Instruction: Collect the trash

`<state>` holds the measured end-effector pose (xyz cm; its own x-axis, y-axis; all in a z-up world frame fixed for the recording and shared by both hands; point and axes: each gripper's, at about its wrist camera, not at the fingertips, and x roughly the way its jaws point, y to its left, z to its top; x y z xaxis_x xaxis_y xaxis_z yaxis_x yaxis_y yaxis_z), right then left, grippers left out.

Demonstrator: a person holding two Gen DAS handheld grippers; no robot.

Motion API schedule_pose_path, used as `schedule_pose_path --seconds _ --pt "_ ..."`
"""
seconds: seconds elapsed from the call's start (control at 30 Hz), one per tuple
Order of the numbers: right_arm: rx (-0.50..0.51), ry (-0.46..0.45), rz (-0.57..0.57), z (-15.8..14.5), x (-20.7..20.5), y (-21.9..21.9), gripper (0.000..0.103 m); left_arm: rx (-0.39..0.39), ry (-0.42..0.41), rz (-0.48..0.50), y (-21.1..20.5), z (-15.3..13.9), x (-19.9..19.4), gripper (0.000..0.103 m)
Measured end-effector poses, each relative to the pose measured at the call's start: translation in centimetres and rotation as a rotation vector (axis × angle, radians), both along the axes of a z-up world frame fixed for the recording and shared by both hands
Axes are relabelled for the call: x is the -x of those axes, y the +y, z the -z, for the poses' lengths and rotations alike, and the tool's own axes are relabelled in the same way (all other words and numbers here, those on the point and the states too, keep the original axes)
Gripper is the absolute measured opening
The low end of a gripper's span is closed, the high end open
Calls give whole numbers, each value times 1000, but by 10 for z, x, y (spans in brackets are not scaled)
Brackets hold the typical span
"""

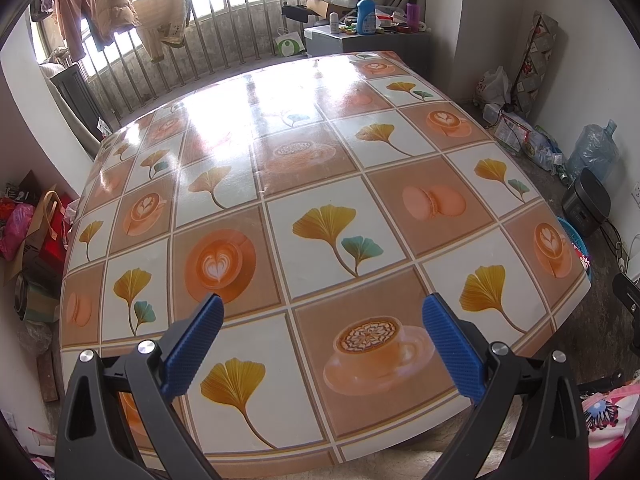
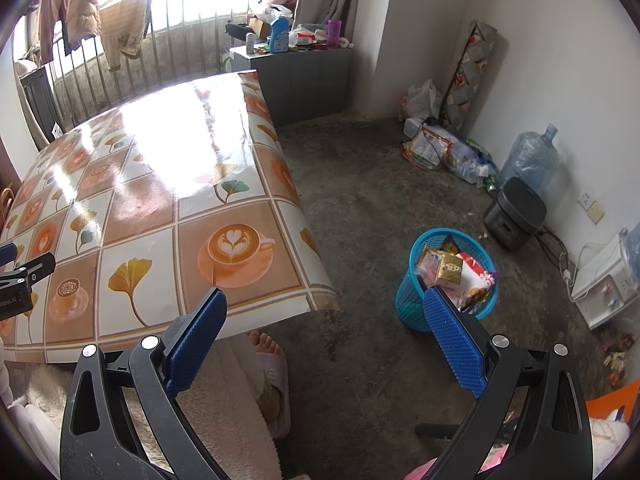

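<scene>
While both tools hang empty above the near edge of the table, the left gripper shows its blue pads spread wide apart with nothing between them, and the right gripper stands equally wide, holding nothing, out past the table's corner over the concrete floor. Below the right gripper a foot in a pink slipper rests on the floor beside a fleecy cream cover. The patterned tablecloth bears no loose item in either view. Farther right, the blue mesh wastebasket stands upright on the floor, well apart from the table, mouth upward, long axis vertical. Inside it the trash lies heaped: a small yellow carton tilted on its side among crinkled snack wrappers that rise above the rim. By judgement these pieces are light; the carton is stiff enough to pinch across its flat faces, whereas the wrappers are soft, slick film best taken at a bunched fold. The basket looks light and slightly flexible, its rim the natural hold. Beyond it sit a dark cooker, more littered packets by the wall, and a water jug.
</scene>
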<state>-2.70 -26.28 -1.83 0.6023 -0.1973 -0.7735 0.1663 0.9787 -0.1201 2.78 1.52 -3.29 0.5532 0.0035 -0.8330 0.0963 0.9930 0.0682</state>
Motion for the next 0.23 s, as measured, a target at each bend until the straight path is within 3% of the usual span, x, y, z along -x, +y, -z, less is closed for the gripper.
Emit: schedule_pose_path --seconds 0.23 --pt "0 -2 -2 0 0 1 94 -1 0 -1 0 0 0 97"
